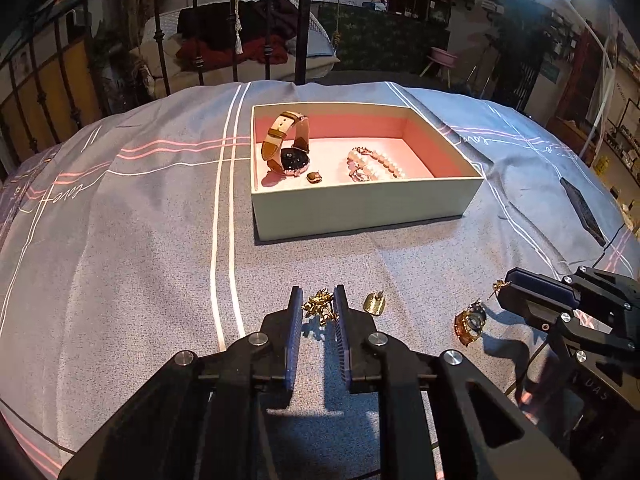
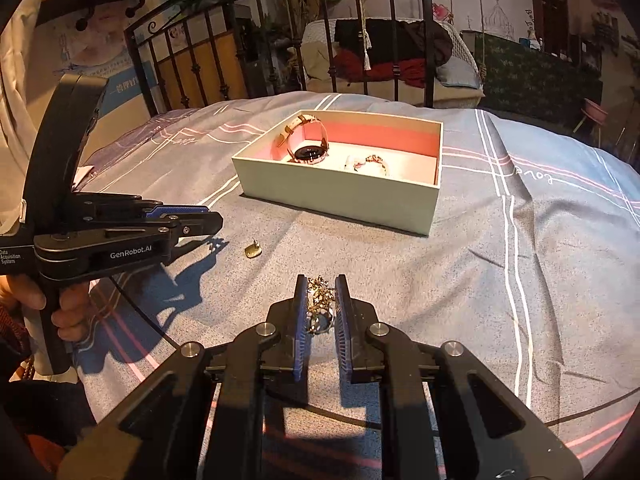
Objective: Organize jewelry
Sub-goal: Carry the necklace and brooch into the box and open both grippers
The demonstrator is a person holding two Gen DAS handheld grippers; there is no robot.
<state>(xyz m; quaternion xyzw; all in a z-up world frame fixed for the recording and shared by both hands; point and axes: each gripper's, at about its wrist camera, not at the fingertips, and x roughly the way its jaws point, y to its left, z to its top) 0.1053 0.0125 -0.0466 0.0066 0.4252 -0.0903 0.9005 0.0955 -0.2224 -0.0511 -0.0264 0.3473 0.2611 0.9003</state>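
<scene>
Lying on a grey bedspread (image 1: 140,240) with white and pink stripes, several small gold pieces wait near the foot of an open box (image 1: 360,204). The box has pale outer walls and a pink lining; inside it stand a watch (image 1: 286,148) with a beige strap, a small dark pendant (image 1: 314,177) just beside the watch face, and a pearl bracelet (image 1: 376,162) to the right.

The left gripper (image 1: 318,306) is nearly closed, its blue pads pressing on a leafy gold brooch (image 1: 318,306) that sits between them, low over the bedspread. Just to the right of it lies a flat gold earring (image 1: 375,303), apart from the pads.

The right gripper (image 2: 320,304) is also nearly closed — it pinches a gold ornament (image 2: 320,308) with a chain-like top and a dark rounded stone or ring below; what kind of piece it is I cannot tell. In the left wrist view this ornament (image 1: 470,322) hangs at the tip of that gripper (image 1: 500,288), close above the cover.

A hand (image 2: 60,304) grips the handle of the left tool at the left edge of the right wrist view. Beyond the bed stands a black iron bedframe (image 2: 280,40).
</scene>
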